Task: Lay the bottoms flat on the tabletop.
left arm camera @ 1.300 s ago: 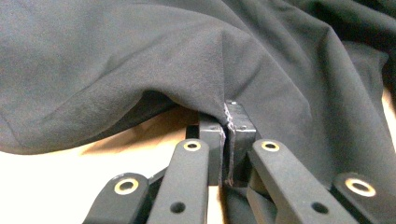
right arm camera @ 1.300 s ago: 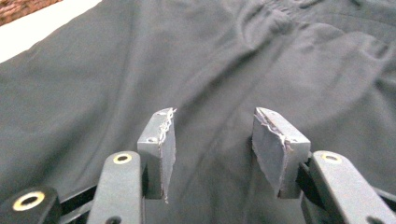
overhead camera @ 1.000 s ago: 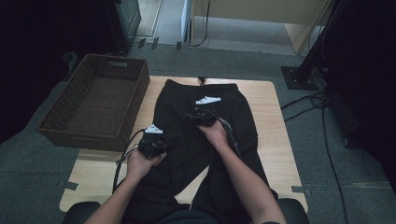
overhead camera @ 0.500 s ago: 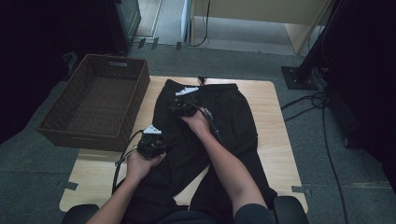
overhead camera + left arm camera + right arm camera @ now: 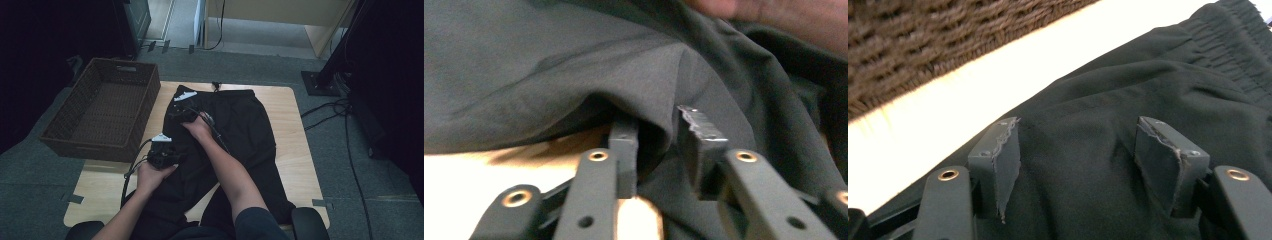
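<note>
Black trousers [image 5: 240,130] lie flat on the wooden table [image 5: 285,105], waistband at the far side. My left gripper [image 5: 167,152] sits at the trousers' left edge; its jaws have just been opening. In the left gripper view a loose fold of the fabric [image 5: 549,75] hangs between the parted jaws of that gripper [image 5: 656,120], one jaw under the cloth. My right gripper [image 5: 175,112] hovers over the upper left of the trousers [image 5: 1128,85], near the waistband. Its jaws have been opening too, and this gripper [image 5: 1075,130] stands open above the cloth with nothing pinched.
A brown wicker basket [image 5: 105,107] stands off the table's left edge, and its wall [image 5: 923,40] runs just beyond the right gripper. Cables [image 5: 345,130] trail over the carpet at the right, beside a dark stand base [image 5: 320,82].
The right hand has slid left and slightly away across the trousers toward the waistband's left corner. The left hand has stayed at the left edge.
</note>
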